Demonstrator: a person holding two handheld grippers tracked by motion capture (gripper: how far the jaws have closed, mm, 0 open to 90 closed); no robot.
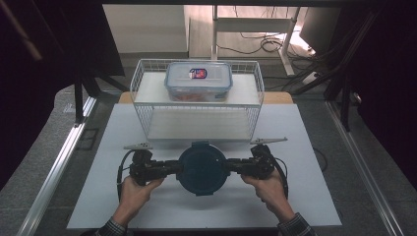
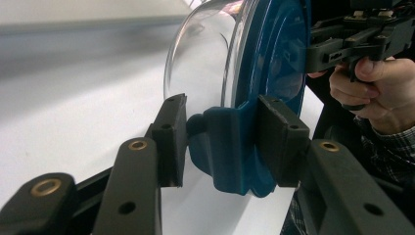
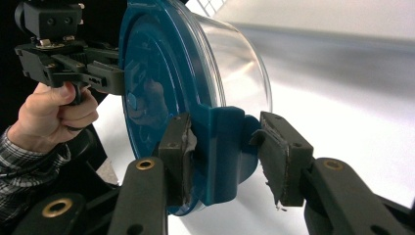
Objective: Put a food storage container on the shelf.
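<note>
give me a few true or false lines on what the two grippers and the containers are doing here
1. Both grippers, left gripper and right gripper, clamp the round container by its side latches. True.
2. The round container's lid is red. False: it is dark blue.
3. A rectangular container sits on the wire rack. True.
4. The rectangular container stands open. False: its lid is on.
5. The round container rests inside the rack. False: it is in front of it, between the grippers.
</note>
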